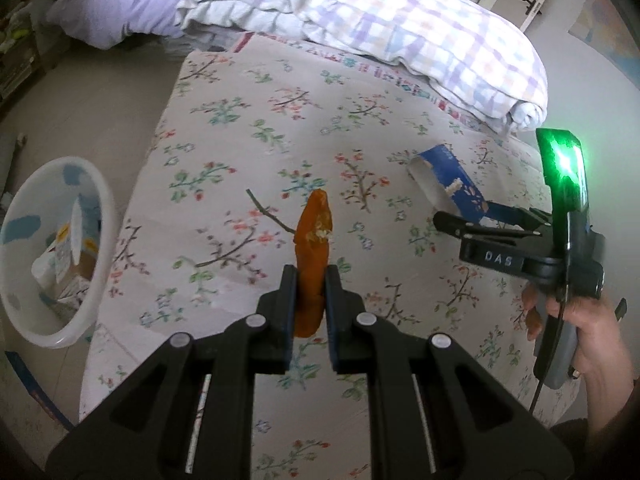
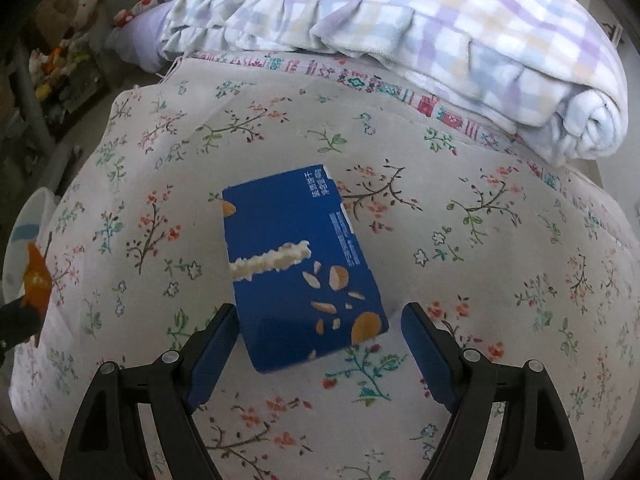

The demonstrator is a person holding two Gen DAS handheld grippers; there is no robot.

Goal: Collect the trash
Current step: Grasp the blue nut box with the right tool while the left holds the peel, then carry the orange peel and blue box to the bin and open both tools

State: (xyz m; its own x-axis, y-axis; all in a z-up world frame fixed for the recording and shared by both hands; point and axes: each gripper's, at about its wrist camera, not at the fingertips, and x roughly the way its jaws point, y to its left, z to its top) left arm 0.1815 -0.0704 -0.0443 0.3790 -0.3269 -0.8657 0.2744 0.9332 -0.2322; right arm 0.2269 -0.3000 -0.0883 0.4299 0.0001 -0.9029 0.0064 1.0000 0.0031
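**One scrap in hand, the carton next**

The left gripper (image 1: 311,280) is clenched on a crumpled orange wrapper (image 1: 314,236), above the floral bedspread (image 1: 240,120). The right gripper (image 2: 318,332) hangs released, straddling the blue cardboard carton (image 2: 296,264) lying flat. Next, I judge: lower, close on the carton, then carry both to the white plastic basin (image 1: 24,316) beside the bed.

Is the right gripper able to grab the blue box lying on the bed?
Probably yes. The right gripper has its jaws open, one on each side of the near end of the blue box, and nothing lies between them and it. The box rests flat on the bedspread, so closing should catch it.
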